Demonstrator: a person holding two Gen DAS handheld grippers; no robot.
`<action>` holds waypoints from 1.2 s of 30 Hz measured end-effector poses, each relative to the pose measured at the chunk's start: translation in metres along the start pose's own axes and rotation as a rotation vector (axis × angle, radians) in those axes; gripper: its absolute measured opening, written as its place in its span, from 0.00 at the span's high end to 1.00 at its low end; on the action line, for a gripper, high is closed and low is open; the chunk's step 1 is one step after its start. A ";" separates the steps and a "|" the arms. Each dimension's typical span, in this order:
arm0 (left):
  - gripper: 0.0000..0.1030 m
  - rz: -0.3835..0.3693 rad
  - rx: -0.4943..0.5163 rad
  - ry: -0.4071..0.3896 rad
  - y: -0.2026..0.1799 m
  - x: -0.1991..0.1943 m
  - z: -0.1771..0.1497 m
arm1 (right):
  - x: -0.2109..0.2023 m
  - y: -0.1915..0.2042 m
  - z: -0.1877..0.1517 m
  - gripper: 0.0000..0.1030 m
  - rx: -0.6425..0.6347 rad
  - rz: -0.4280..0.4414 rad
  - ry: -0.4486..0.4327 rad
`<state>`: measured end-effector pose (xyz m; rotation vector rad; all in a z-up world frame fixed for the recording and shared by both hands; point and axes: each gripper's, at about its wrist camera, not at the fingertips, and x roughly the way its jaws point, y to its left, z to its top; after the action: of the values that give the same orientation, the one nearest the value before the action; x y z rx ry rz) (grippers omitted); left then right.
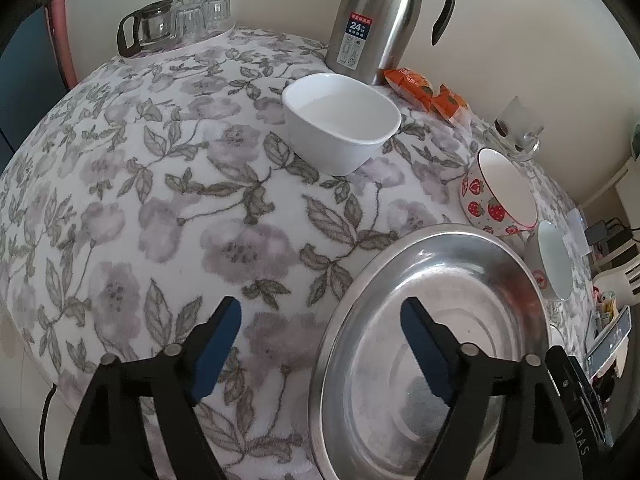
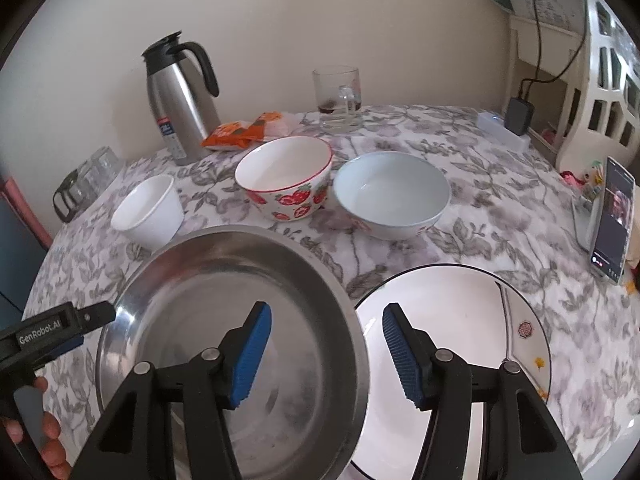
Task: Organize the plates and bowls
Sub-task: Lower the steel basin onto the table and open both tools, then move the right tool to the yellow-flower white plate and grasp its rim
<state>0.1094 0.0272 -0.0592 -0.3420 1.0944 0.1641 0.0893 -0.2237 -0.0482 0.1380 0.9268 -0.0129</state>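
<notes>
In the right wrist view my left gripper [image 2: 102, 312] shows at the left edge, its fingers spread and empty beside the steel plate's rim. The small white bowl [image 2: 148, 210] sits left of centre. The steel plate [image 2: 192, 280] fills the lower middle, overlapping the white plate [image 2: 460, 320] at lower right. My right gripper [image 2: 326, 354] hangs over that overlap, fingers spread, pinching nothing. The strawberry bowl [image 2: 286, 184] and pale blue bowl [image 2: 392, 196] stand behind. I judge the plates are stacked; next I should nest the bowls, gripping one by its rim.
</notes>
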 end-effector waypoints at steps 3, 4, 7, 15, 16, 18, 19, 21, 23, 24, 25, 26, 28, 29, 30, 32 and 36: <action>0.10 0.017 0.009 0.002 -0.001 0.002 -0.001 | 0.004 0.002 -0.002 0.32 -0.012 0.005 0.018; 0.10 0.018 0.009 0.000 -0.001 0.002 -0.001 | 0.004 0.002 -0.003 0.30 -0.014 0.009 0.022; 0.07 0.033 0.015 -0.012 0.000 0.001 -0.002 | 0.005 0.004 -0.004 0.15 -0.019 0.015 0.029; 0.06 0.052 0.040 -0.031 -0.003 -0.001 -0.003 | 0.004 0.008 -0.005 0.01 -0.032 0.027 0.037; 0.06 0.050 0.041 -0.032 -0.004 -0.002 -0.003 | 0.004 0.008 -0.005 0.01 -0.032 0.028 0.038; 0.06 0.048 0.042 -0.038 -0.004 -0.004 -0.003 | 0.004 0.007 -0.006 0.00 -0.031 0.031 0.040; 0.06 0.048 0.043 -0.042 -0.005 -0.005 -0.004 | 0.004 0.008 -0.005 0.00 -0.031 0.031 0.041; 0.06 0.040 0.046 -0.055 -0.006 -0.007 -0.004 | 0.004 0.007 -0.006 0.00 -0.031 0.032 0.045; 0.05 0.033 0.045 -0.066 -0.008 -0.010 -0.004 | 0.003 0.006 -0.006 0.00 -0.030 0.035 0.044; 0.05 0.023 0.046 -0.076 -0.009 -0.013 -0.004 | 0.003 0.006 -0.005 0.00 -0.028 0.034 0.040; 0.05 0.016 0.045 -0.086 -0.010 -0.015 -0.004 | 0.002 0.005 -0.005 0.00 -0.026 0.027 0.037; 0.05 0.007 0.046 -0.100 -0.011 -0.018 -0.004 | 0.001 0.003 -0.005 0.00 -0.023 0.018 0.036; 0.05 -0.008 0.054 -0.131 -0.015 -0.025 -0.004 | -0.002 -0.002 -0.005 0.00 -0.012 0.008 0.029; 0.05 -0.014 0.059 -0.143 -0.016 -0.027 -0.005 | -0.004 -0.006 -0.004 0.00 -0.002 0.003 0.025; 0.05 -0.022 0.067 -0.152 -0.019 -0.030 -0.005 | -0.007 -0.011 -0.004 0.00 0.019 -0.004 0.020; 0.05 -0.045 0.087 -0.162 -0.025 -0.036 -0.006 | -0.012 -0.021 -0.003 0.00 0.056 -0.003 0.010; 0.05 -0.101 0.129 -0.178 -0.043 -0.047 -0.013 | -0.022 -0.045 -0.002 0.00 0.140 -0.010 -0.002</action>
<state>0.0901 -0.0154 -0.0148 -0.2608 0.9052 0.0328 0.0718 -0.2686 -0.0371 0.2627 0.9244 -0.0869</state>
